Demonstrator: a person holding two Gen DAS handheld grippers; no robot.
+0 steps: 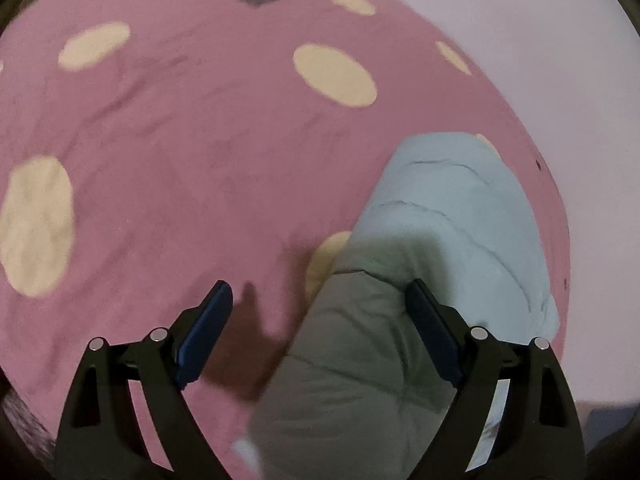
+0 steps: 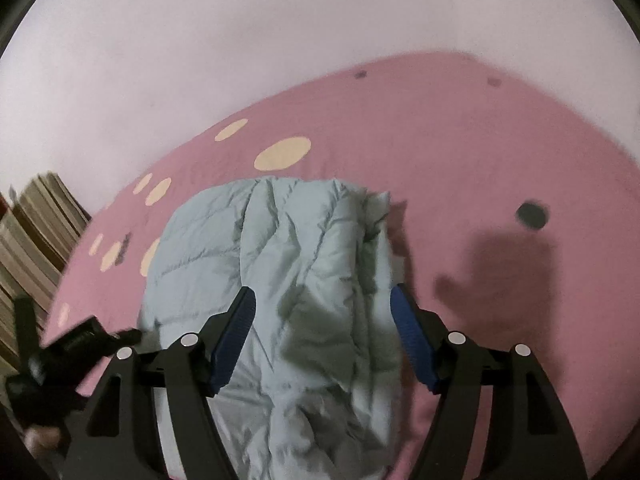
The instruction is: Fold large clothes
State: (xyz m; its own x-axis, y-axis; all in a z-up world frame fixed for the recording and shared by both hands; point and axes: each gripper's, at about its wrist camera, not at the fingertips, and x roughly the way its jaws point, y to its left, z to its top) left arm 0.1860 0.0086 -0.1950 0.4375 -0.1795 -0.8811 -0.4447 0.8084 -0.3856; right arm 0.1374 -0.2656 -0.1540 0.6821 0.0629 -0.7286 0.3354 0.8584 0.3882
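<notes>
A pale blue quilted jacket lies folded into a long bundle on a pink bed cover with cream spots. My right gripper is open and hovers just above the jacket's middle, holding nothing. In the left wrist view the jacket lies at the lower right. My left gripper is open above the jacket's left edge, with its right finger over the fabric and its left finger over the cover. The left gripper also shows in the right wrist view as a blurred dark shape at the jacket's left side.
A pale wall runs behind the bed. Striped brown fabric lies off the bed's left edge. Small dark marks dot the cover to the right of the jacket. Bare pink cover spreads left of the jacket.
</notes>
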